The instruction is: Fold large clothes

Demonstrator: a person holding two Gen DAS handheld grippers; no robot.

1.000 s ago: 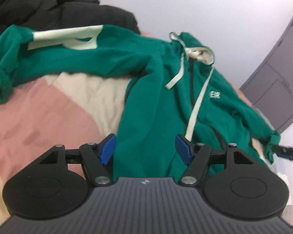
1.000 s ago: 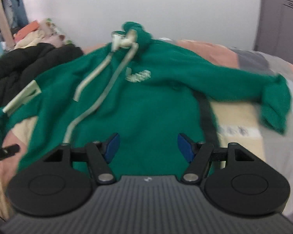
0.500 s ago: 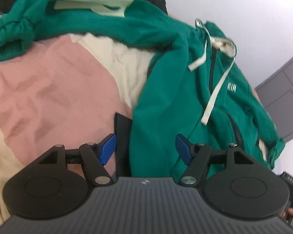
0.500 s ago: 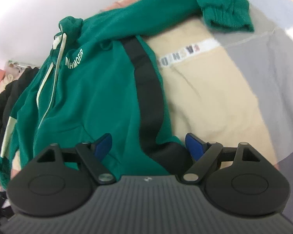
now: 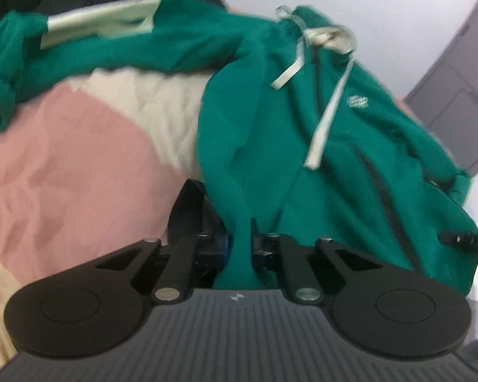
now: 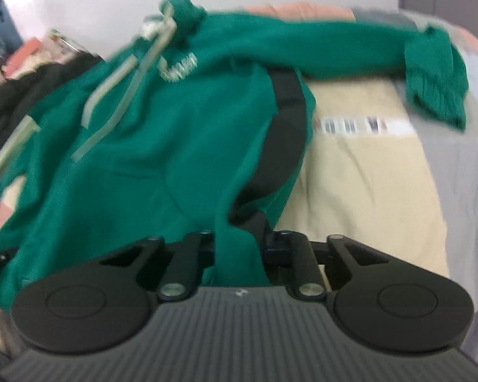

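Both hand-held grippers have just been closing since the earlier frames, when their blue pads stood wide over the cloth; now the left hand-held gripper (image 5: 239, 243) pinches a ridge of the green zip-up hooded sweatshirt (image 5: 302, 146) at its near hem, beside a black side panel, and the right hand-held gripper (image 6: 239, 242) is clamped on a bunch of the same hem at the other bottom corner, next to the black side stripe (image 6: 283, 133); the cloth now rises in folds toward each pair of jaws; beyond the grips the sweatshirt lies front up on the bed, over a patchwork bedspread of pink, cream and grey (image 5: 79, 175); its pale drawstrings (image 5: 328, 117) trail down the chest, one sleeve stretches out to each side, and the hood sits at the far end near the white wall; a heap of black clothing (image 6: 25, 95) lies past the left sleeve; I judge the step to be the start of the first fold, hem gripped at both corners; next the two hands likely need to lift together and carry the hem up toward the hood, keeping it taut and level so that the body doubles evenly
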